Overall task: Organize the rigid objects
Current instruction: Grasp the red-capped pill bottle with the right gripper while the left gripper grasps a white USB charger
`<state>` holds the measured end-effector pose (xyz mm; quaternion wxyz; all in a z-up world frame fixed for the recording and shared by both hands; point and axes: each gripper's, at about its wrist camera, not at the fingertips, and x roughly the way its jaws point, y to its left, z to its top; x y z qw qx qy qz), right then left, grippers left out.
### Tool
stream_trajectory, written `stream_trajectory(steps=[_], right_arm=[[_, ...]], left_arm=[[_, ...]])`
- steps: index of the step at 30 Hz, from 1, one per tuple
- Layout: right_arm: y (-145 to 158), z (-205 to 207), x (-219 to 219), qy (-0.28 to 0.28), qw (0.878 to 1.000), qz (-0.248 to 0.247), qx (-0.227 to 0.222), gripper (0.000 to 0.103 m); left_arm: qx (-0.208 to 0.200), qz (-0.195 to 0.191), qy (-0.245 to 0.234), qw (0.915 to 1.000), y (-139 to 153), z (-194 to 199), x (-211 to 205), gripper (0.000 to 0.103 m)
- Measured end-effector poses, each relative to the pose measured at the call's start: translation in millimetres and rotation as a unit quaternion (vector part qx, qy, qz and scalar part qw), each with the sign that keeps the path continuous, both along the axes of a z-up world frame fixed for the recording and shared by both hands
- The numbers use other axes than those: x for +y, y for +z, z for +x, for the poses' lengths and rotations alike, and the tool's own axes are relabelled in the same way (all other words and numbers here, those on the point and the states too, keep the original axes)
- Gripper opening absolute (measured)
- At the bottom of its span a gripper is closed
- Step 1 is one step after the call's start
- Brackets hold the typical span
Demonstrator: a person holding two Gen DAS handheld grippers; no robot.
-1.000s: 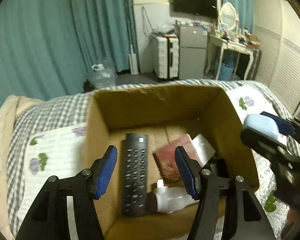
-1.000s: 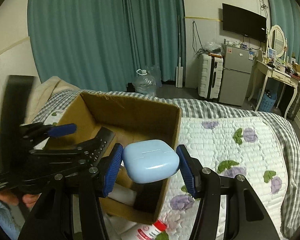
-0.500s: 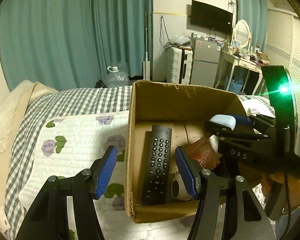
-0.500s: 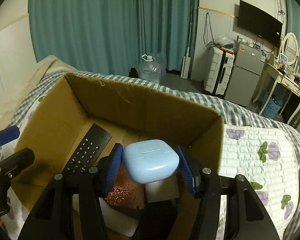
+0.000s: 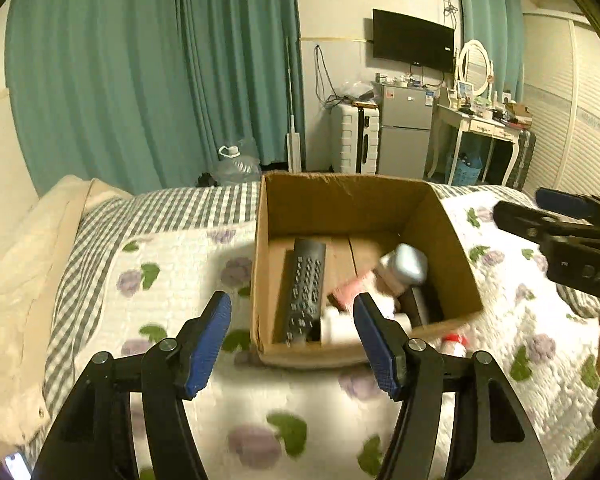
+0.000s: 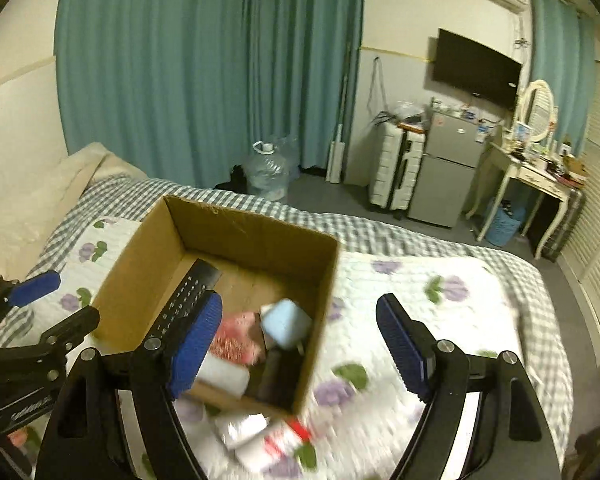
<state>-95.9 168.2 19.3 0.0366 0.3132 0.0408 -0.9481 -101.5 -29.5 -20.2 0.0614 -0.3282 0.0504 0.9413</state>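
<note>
An open cardboard box (image 5: pixel 340 200) (image 6: pixel 236 228) stands on the bed. In it lie a black remote (image 5: pixel 305 290) (image 6: pixel 188 292), a reddish patterned item (image 6: pixel 234 334), a white bottle (image 6: pixel 224 374) and the light blue earbud case (image 5: pixel 410 264) (image 6: pixel 286 324), on top at the right. My left gripper (image 5: pixel 292 344) is open and empty, in front of the box. My right gripper (image 6: pixel 300 348) is open and empty, above the box's near right corner; it also shows in the left wrist view (image 5: pixel 560 220).
A white bottle with a red cap (image 6: pixel 268 436) (image 5: pixel 454 342) lies on the flowered quilt (image 6: pixel 440 320) by the box's near corner. A cream blanket (image 5: pixel 24 248) lies at the left. A fridge, suitcase and dressing table stand beyond the bed.
My right gripper opened and let go of the blue earbud case, which now lies in the box. Both grippers have drawn back from the box.
</note>
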Motion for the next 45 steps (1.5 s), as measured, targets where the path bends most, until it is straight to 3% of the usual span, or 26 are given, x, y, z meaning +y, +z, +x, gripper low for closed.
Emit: stream_trajectory(steps=[4,9,15,17,19,25,29,34,39,45], right_arm=[[-11,32,-1,-0.003,1.000,0.005,-0.018,0.079],[-59,41,2,-0.016,0.998,-0.006,-0.068,0.079],[-122,20,-1,-0.027,0.991,-0.009,-0.130,0.079],[-138,11,-2,-0.032,0.988,-0.019,-0.148,0.071],[-152,2,-3,-0.036,0.986,-0.021,-0.163,0.064],[-176,-10,-9,-0.046,0.982,-0.016,-0.183,0.063],[-178,-9,2,-0.040,0.980,-0.049,-0.191,0.062],[-169,12,8,-0.006,0.980,-0.091,-0.178,0.045],[-144,35,10,0.007,0.986,-0.053,-0.159,0.039],[-128,46,35,-0.019,0.987,-0.007,-0.161,0.038]], left_arm=[[-0.013,-0.002,-0.005,0.9999,-14,21,5,0.066],[-0.042,0.006,-0.005,0.9991,-50,27,11,0.067],[-0.072,-0.015,-0.001,0.9973,-89,15,18,0.067],[-0.080,-0.009,0.000,0.9968,-95,10,16,0.067],[-0.087,-0.001,0.008,0.9962,-100,5,12,0.067],[-0.103,0.009,0.014,0.9945,-111,-5,7,0.066],[-0.105,0.001,0.006,0.9944,-112,-5,11,0.066],[-0.106,-0.012,-0.012,0.9942,-112,-2,20,0.067],[-0.113,-0.026,-0.045,0.9922,-113,3,39,0.067],[-0.133,-0.035,-0.095,0.9860,-120,-1,77,0.067]])
